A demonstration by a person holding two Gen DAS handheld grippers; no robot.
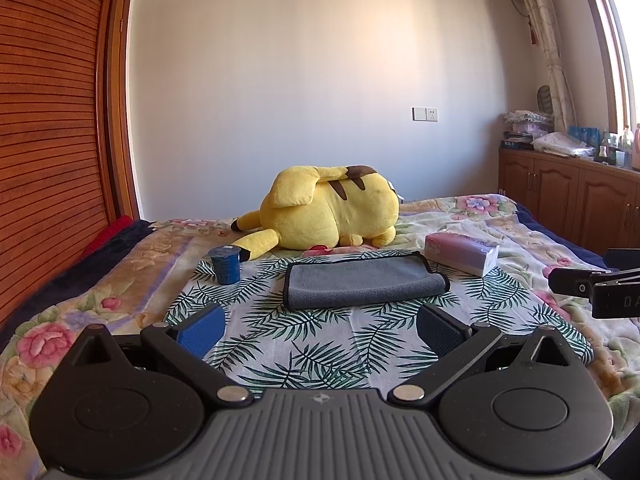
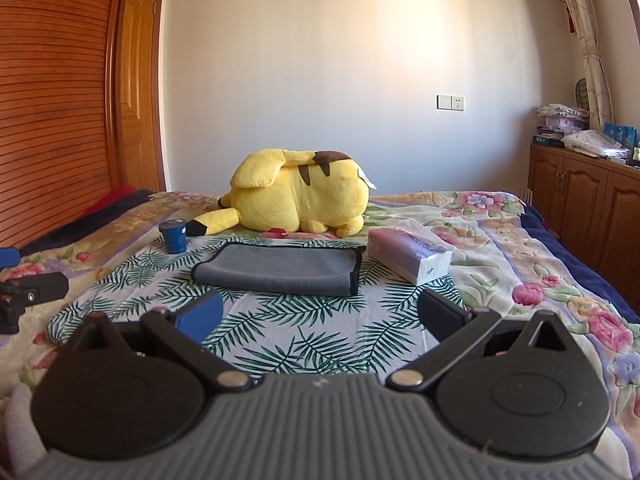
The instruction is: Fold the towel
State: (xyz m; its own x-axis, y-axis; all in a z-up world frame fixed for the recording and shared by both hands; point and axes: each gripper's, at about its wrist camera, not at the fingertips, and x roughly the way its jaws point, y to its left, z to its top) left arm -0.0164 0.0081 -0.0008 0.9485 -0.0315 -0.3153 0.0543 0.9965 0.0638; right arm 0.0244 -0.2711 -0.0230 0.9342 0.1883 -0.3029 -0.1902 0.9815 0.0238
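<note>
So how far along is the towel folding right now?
The towel already lies folded over once on the leaf cloth, between the cup and tissue pack. Nothing is in hand: the left gripper and right gripper are open, short of it. Any further fold remains.

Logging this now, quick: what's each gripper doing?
Left gripper: jaws open, empty, short of the towel.
Right gripper: jaws open, empty.

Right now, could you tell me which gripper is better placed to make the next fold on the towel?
Neither by much: both grippers are open and short of the towel. The left gripper faces it slightly more squarely; the right gripper sees it off to its left.
</note>
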